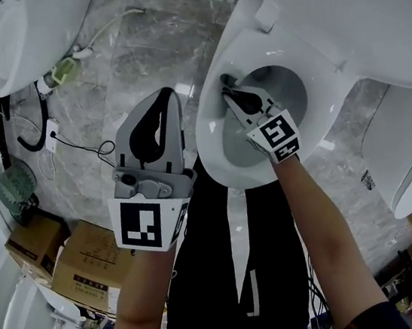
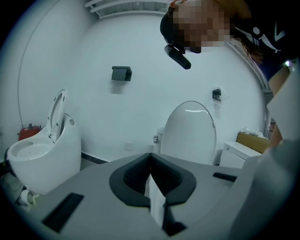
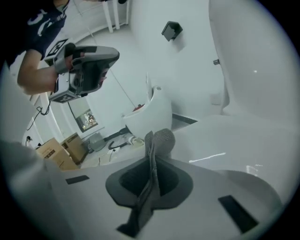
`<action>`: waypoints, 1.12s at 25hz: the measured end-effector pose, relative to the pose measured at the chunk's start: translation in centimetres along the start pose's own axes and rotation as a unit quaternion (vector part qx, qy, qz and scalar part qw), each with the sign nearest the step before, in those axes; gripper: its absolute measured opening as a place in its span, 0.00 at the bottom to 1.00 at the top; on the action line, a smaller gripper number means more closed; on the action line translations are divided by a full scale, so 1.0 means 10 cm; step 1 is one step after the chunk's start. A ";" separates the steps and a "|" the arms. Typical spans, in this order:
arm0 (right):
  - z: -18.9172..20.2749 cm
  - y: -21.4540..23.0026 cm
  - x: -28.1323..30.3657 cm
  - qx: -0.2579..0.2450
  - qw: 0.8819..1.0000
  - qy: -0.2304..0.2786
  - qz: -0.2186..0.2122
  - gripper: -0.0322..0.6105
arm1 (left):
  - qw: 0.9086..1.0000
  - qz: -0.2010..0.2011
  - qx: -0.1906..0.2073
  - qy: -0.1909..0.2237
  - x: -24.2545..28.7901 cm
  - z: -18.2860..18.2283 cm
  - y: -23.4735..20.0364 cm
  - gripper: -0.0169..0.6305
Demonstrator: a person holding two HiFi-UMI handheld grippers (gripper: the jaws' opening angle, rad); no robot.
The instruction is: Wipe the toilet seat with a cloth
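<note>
Gripping a grey cloth (image 3: 158, 145) tight in the right claw (image 1: 235, 93), with a folded tuft poking out past the tips. Looks waffle-woven, soft and limp, so likely to drag flat under pressure. Poised low at the near-left arc of the toilet seat (image 1: 213, 132), just at its inner edge over the bowl; cannot tell whether actually touching. Glossy white there, hard and smoothly curved, an oval ring with its long axis running away from the body, up and to the right in the head view. Lies under and just ahead of the cloth, so calls for a sweep along the ring rather than across it. Holds the left claw (image 1: 166, 95) pressed closed with nothing clearly in it, well apart from the toilet, over the grey marbled floor (image 1: 121, 50). Falls to the right hand, then, being far nearer. Worth minding the seat's inward slope: could slide off toward the bowl.
</note>
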State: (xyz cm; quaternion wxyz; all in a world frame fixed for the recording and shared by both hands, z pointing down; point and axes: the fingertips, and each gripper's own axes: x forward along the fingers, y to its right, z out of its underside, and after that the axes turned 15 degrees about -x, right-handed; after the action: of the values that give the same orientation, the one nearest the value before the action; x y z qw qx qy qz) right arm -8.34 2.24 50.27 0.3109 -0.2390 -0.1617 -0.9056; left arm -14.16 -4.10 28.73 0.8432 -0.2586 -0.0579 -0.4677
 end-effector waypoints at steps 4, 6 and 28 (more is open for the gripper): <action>0.01 -0.57 0.02 -0.052 0.995 0.003 -0.089 0.09 | 1.000 0.002 0.000 0.000 -0.03 0.02 0.03 0.05; 0.05 -0.93 0.00 -0.094 0.984 -0.004 -0.150 0.09 | 1.000 0.002 -0.002 0.000 -0.05 0.03 0.03 0.05; -0.19 -1.04 0.21 -0.140 0.970 0.020 -0.196 0.09 | 1.000 -0.002 0.006 -0.005 -0.20 0.09 -0.05 0.05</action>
State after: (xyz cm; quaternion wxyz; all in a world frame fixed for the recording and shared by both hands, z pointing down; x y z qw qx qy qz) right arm -17.14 8.24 48.31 0.0941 -0.2255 -0.0710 -0.9671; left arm -15.55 -2.42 28.99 0.8435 -0.2554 -0.0652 -0.4680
